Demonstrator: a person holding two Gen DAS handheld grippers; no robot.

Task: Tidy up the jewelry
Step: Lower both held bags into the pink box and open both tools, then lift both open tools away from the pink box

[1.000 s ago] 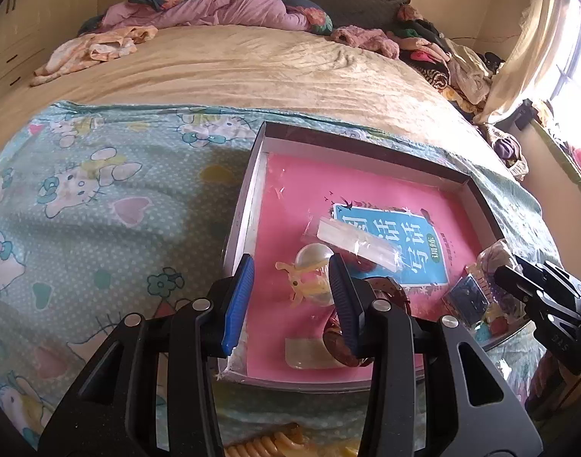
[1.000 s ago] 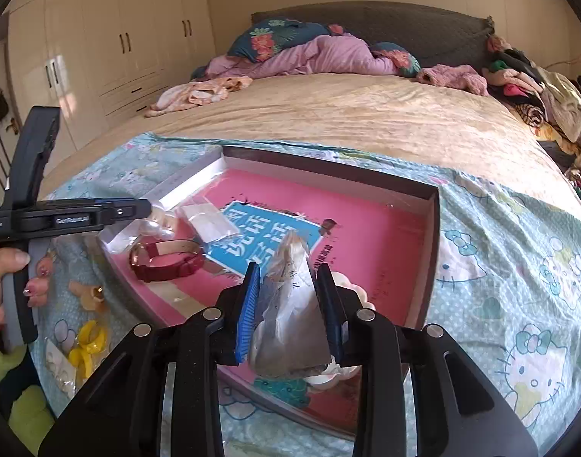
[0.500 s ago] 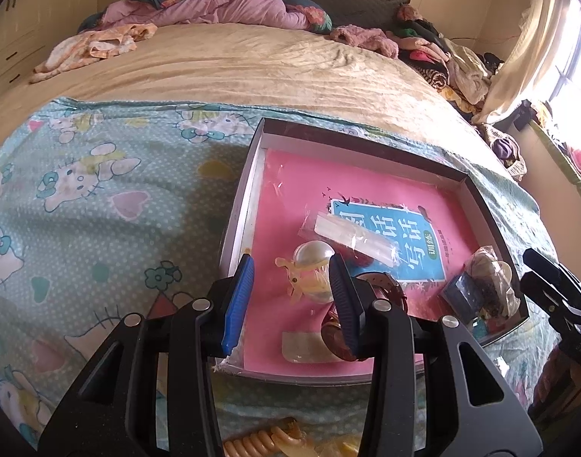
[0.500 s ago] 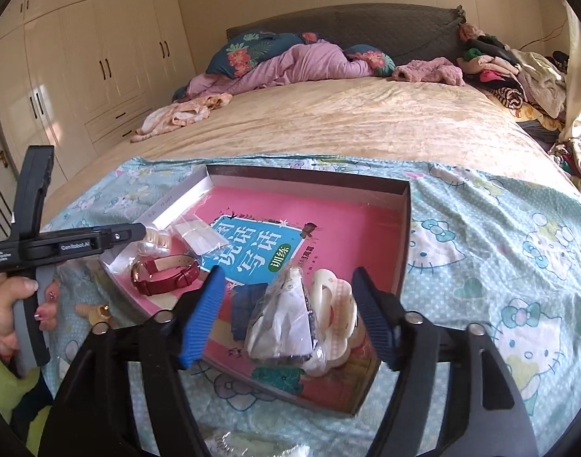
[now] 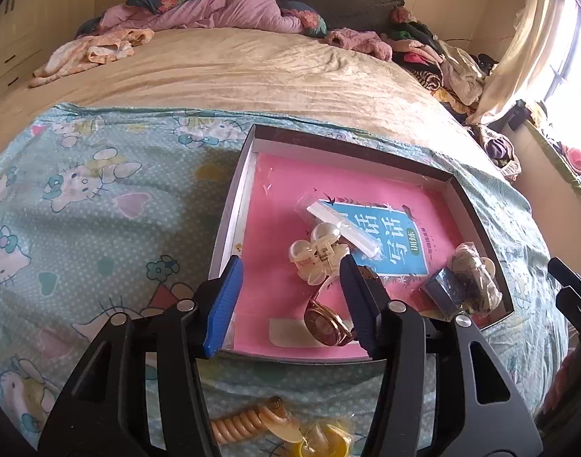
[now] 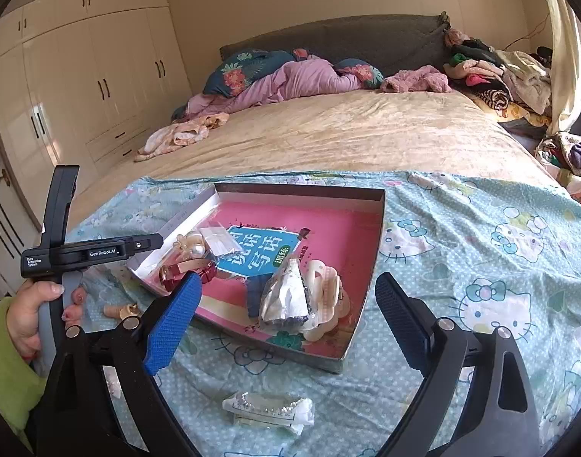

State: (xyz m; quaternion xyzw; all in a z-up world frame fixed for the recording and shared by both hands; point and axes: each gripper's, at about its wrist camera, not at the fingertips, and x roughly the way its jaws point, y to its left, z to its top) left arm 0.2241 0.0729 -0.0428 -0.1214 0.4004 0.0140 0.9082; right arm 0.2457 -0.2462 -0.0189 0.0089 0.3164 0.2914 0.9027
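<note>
A shallow box point(image 5: 239, 205) with a pink book point(image 5: 282, 198) as its floor lies on a cartoon-cat sheet point(image 5: 100, 205) spread over the near end of a bed. The left gripper point(image 5: 290, 301) hovers over the box's near edge, jaws spread and holding nothing; just beyond its fingertips a pearl hair clip point(image 5: 315, 257) lies on the pink, touching a clear packet point(image 5: 343, 226) behind it. A watch point(image 5: 326, 323) with a round gold face lies at the near edge, partly behind the right finger. In the box's right near corner sit a crinkled bag point(image 5: 471, 278) and a small blue packet point(image 5: 442, 289). The right gripper point(image 6: 286, 327) hangs over the sheet near the box, jaws wide apart and empty. From its view the bag point(image 6: 286, 297) rests against a white clip point(image 6: 324, 297) in the near corner. Outside the box, a clear packet with silver pieces point(image 6: 269, 411) lies on the sheet in the near foreground, and a coiled orange hair tie point(image 5: 244, 421) lies near the left gripper.
</note>
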